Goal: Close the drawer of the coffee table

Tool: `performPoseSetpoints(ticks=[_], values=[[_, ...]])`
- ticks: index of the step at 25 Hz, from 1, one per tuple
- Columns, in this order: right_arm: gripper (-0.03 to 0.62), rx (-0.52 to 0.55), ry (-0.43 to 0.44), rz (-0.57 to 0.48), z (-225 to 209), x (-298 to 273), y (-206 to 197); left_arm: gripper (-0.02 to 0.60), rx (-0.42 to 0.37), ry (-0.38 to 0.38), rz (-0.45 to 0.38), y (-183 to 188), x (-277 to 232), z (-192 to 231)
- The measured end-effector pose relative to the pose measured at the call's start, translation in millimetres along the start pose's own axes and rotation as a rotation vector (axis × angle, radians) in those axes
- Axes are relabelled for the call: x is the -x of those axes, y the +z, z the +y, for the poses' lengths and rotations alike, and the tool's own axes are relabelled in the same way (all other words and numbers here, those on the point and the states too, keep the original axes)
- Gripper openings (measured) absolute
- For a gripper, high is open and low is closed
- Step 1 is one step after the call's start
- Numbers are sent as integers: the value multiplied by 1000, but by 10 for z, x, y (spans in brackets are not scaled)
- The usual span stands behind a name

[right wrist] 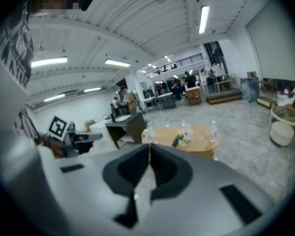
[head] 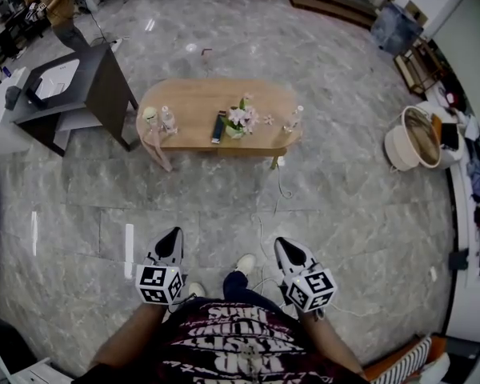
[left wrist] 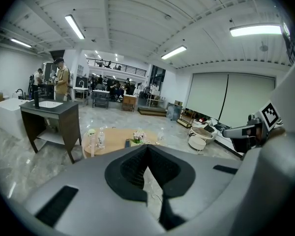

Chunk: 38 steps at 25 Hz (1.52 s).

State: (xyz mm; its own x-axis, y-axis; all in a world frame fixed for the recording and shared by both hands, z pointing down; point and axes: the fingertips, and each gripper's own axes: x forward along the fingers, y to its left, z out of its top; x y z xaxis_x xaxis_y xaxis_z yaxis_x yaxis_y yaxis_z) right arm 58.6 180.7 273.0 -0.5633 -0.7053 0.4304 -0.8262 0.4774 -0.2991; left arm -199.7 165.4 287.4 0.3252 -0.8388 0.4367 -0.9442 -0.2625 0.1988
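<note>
The oval wooden coffee table (head: 200,102) stands on the marble floor well ahead of me, also seen in the left gripper view (left wrist: 115,136) and the right gripper view (right wrist: 201,134). From here I cannot make out its drawer. On its top are bottles, a dark remote (head: 218,126) and a small flower pot (head: 238,122). My left gripper (head: 171,241) (left wrist: 147,149) and right gripper (head: 286,249) (right wrist: 149,149) hover side by side low in the head view, far short of the table. Both are shut with nothing between their jaws.
A dark desk (head: 80,82) stands left of the table, with a person (head: 58,5) beyond it. A round basket (head: 414,138) sits at the right. A white cable (head: 282,189) trails on the floor from the table toward my feet.
</note>
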Motion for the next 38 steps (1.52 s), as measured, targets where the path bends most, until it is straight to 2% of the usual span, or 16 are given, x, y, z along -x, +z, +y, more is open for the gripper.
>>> performPoseSetpoints(ticks=[6, 15, 20, 25, 33, 38], values=[[35, 5, 10, -15, -271, -15, 179, 21, 11, 5, -14, 169, -216, -148], [35, 15, 31, -82, -779, -27, 565, 21, -22, 40, -56, 529, -500, -407], [35, -6, 41, -114, -1066, -21, 634, 21, -49, 76, -76, 623, -491, -536], [35, -34, 64, -134, -1100, -15, 651, 21, -51, 116, -68, 651, -389, -500], [35, -78, 61, -182, -1153, 90, 677, 21, -75, 92, -58, 799, -423, -624], [35, -127, 27, -201, -1292, 136, 633, 20, -108, 60, -37, 808, -527, -722]])
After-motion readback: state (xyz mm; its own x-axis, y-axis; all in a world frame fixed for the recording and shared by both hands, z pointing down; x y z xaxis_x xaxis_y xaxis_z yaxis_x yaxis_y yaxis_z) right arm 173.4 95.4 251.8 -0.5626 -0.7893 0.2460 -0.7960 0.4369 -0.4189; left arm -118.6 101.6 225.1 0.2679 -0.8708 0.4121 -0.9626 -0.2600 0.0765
